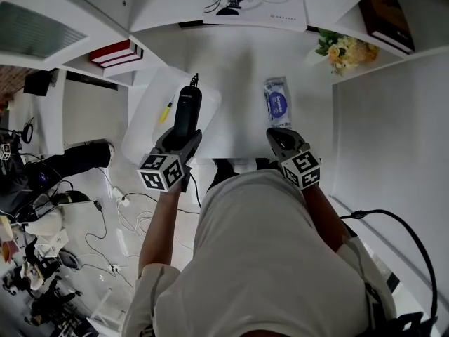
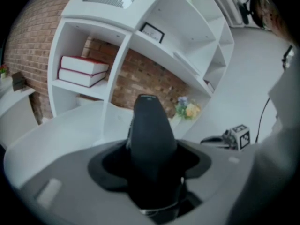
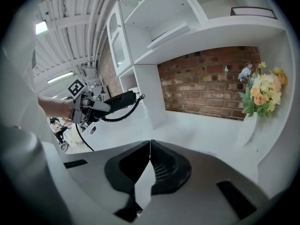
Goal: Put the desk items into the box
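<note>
The black handset [image 1: 187, 112] is in our left gripper [image 1: 184, 140], whose jaws are clamped on its lower end. It sticks out forward over the translucent box [image 1: 144, 135] at the left side of the white desk [image 1: 238, 62]. In the left gripper view the body fills the gap between the jaws completely. From the right gripper view we see a coiled cord [image 3: 123, 114] that hangs under it.

We judge the handset as hard, smooth plastic, not heavy, and not very fragile. The grip is far from its middle, so it may tip in the jaws. The loose cord can catch on the rim of the box when we lower it. A hold nearer to the middle of the body would be more steady.

Inside the box there is already a yellow pen [image 1: 167, 109].

The wipes packet [image 1: 278, 102] lies flat on the desk, just in front of our right gripper [image 1: 278, 137]. This gripper has its jaws pressed together with nothing between them. The packet looks soft, with slippery film. We think it is best to take it across its narrow side.
</note>
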{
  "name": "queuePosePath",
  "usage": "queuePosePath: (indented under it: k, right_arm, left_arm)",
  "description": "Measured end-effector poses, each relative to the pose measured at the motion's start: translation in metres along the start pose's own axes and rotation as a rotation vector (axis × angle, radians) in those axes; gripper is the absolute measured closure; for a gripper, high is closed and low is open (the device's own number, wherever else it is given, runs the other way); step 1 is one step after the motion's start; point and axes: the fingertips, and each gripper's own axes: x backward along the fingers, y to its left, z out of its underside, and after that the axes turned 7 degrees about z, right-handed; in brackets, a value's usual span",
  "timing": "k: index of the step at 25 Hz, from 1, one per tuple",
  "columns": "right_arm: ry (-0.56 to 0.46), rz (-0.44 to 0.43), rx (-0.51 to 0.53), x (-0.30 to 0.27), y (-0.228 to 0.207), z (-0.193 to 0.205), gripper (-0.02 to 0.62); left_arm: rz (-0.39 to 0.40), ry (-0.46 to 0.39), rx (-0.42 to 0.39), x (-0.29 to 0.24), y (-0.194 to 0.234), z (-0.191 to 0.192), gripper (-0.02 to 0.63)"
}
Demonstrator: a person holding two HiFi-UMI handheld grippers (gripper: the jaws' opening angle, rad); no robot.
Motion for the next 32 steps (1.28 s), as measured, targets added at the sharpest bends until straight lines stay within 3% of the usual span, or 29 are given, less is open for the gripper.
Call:
queuePosePath:
  k: [14,32]
  right_arm:
    - [-0.017,0.092,-0.055,-0.01,0.009,-0.01,0.594]
    - [-0.004,0.227,-0.139,-0.002,0.015,0.0,0.594]
  left_arm:
    - [0.029,0.161,-0.006,-0.013,0.056,0.025,0.322]
    - [0.05,0.423,-0.108,-0.058,0.12,0.073,0.322]
